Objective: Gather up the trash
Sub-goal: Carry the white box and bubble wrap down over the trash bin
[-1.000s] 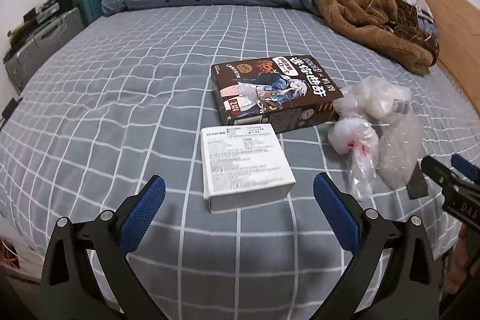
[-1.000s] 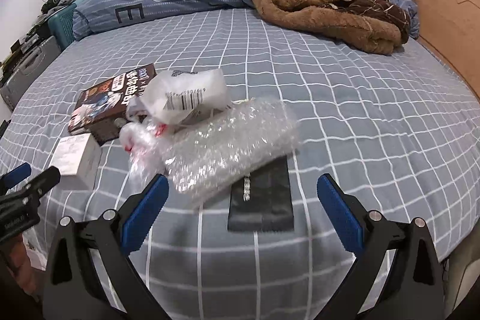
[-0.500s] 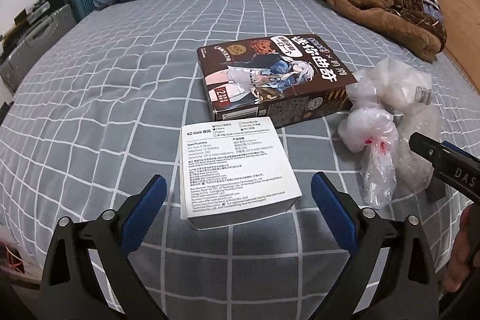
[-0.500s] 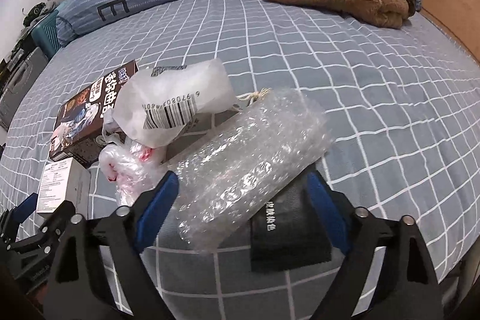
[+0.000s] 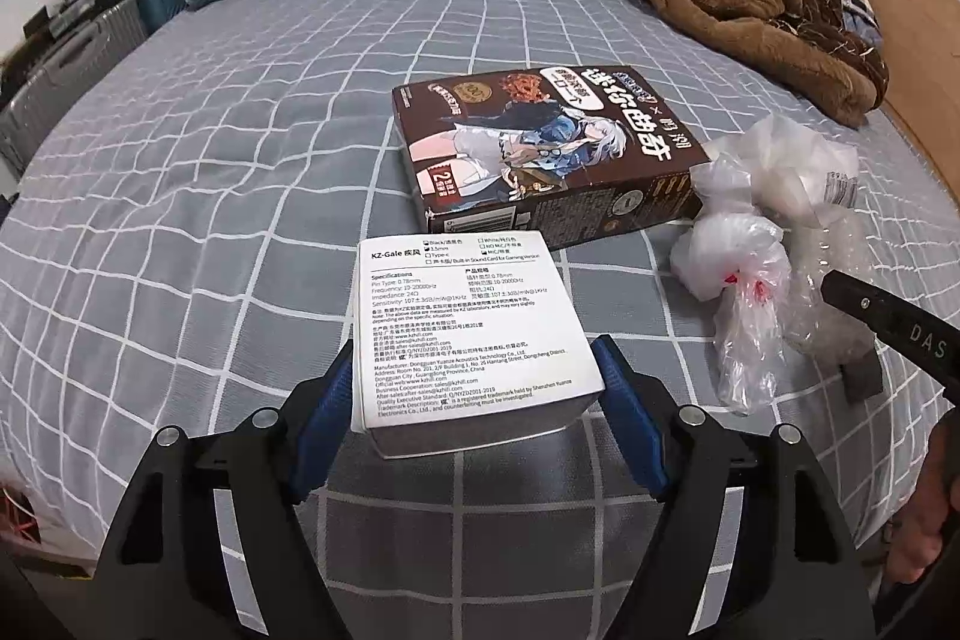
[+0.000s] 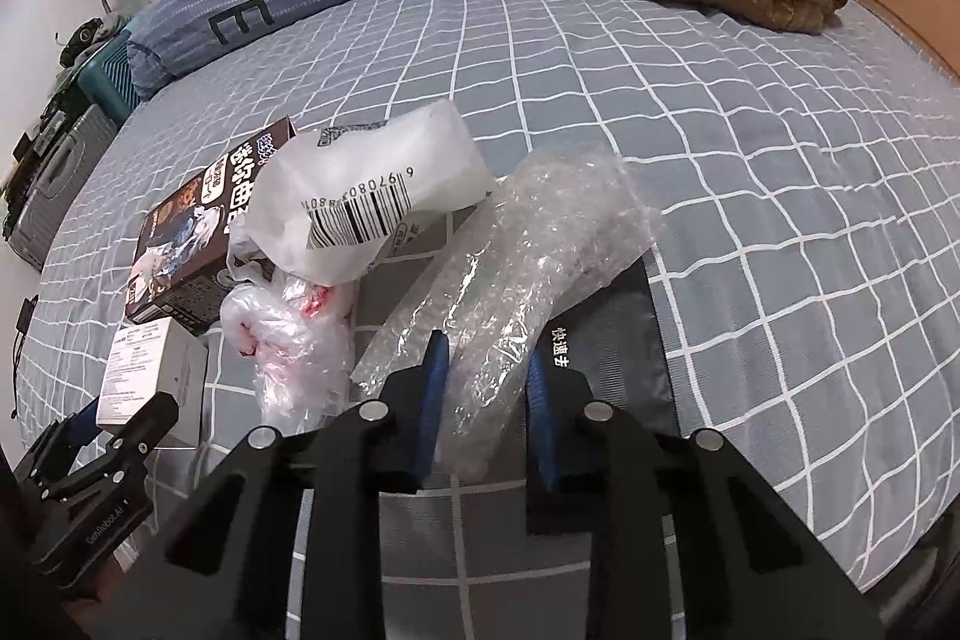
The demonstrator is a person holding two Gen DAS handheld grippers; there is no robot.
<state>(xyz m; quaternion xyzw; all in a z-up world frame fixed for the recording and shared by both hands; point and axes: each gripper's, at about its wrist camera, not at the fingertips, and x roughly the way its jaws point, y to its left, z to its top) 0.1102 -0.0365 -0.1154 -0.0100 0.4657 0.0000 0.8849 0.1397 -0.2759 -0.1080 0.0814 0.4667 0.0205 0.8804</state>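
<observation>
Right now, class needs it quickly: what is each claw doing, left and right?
Left claw: closing around the white printed cardboard box, pads at its sides.
Right claw: closing on the clear crinkled bubble wrap, pads squeezing it.

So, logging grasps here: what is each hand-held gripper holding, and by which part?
Both are closing: left hand-held gripper on the white box's near end, right hand-held gripper on the bubble wrap's near end.

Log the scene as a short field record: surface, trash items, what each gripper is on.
surface: grey checked bedsheet
left gripper: closing, pads on white earphone box
right gripper: closing, bubble wrap between pads
other trash: brown cookie box; white barcode bag; knotted clear bag; black courier pouch
</observation>
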